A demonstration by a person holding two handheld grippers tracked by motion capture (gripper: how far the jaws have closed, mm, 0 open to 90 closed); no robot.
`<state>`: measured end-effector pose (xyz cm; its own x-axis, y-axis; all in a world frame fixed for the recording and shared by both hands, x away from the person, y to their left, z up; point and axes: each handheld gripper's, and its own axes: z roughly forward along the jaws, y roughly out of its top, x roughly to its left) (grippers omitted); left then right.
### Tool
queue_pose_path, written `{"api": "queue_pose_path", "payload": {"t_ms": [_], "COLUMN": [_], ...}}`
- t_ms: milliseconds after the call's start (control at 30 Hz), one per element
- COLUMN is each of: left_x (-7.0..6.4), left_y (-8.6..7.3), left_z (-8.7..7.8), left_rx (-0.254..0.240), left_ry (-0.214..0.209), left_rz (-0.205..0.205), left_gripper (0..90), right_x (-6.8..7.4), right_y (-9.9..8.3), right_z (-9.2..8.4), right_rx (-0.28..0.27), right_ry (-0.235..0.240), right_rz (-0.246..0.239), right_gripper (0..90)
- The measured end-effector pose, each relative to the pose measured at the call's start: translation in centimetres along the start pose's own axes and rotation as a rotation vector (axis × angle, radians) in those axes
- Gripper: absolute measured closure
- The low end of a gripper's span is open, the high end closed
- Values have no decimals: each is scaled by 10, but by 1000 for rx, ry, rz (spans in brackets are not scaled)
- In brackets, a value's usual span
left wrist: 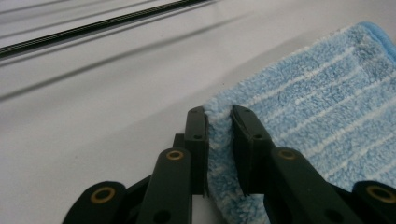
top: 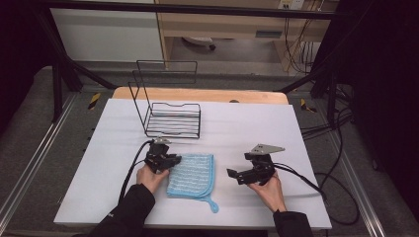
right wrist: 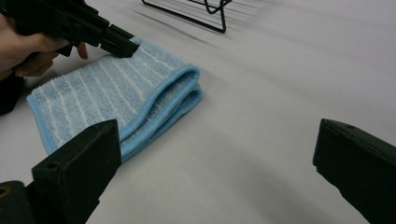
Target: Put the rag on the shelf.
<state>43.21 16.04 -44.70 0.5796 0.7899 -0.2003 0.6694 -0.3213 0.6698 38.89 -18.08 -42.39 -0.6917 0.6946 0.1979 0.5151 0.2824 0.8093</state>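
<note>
Folded in 2, the blue striped cloth (top: 191, 175) lies on the white table (top: 257, 123) near its front edge, its left corner clamped in the left gripper (left wrist: 219, 135). Well apart to the right, the right gripper (top: 232, 174) hovers with jaws wide and nothing between them. Behind the cloth stands a black wire rack (top: 170, 118); grey floor and a wooden cabinet (top: 222, 22) lie beyond.

A black wire rack (top: 170, 117) stands on the white worktop (top: 247, 128), toward its far side and left of the middle; its tall wire back rises at the far-left end, and its slatted base lies flat on the surface. Beyond the worktop's far edge a strip of bare wood (top: 197, 95) shows. Black cables (top: 341, 197) trail across the grey floor (top: 29, 143) at the right.
</note>
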Motion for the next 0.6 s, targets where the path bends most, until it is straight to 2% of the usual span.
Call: {"api": "queue_pose_path", "payload": {"t_ms": [200,233,300,333,367,467,600], "left_x": [0,0,0,0,0,0,0], "left_y": [0,0,0,0,0,0,0], "left_z": [0,0,0,0,0,0,0], "left_rx": [0,-1,0,-2,-2,-2,-5], "left_ry": [-1,0,0,0,0,-1,-1], "left_rz": [1,2,5,6,7,11,17], "left_gripper": [766,766,767,767,766,766,766], "right_x": [9,12,13,13,15,15,15], "right_y": [14,19,22,22,25,27,29], "right_z": [21,33,45,45,57,69,80], "right_rx": [-14,-6,22,22,41,43,57], "right_ry": [-9,-10,-22,-22,-35,-44,-51], "right_rz": [13,26,30,30,35,45,50], "right_gripper": [24,41,48,48,53,62,118]}}
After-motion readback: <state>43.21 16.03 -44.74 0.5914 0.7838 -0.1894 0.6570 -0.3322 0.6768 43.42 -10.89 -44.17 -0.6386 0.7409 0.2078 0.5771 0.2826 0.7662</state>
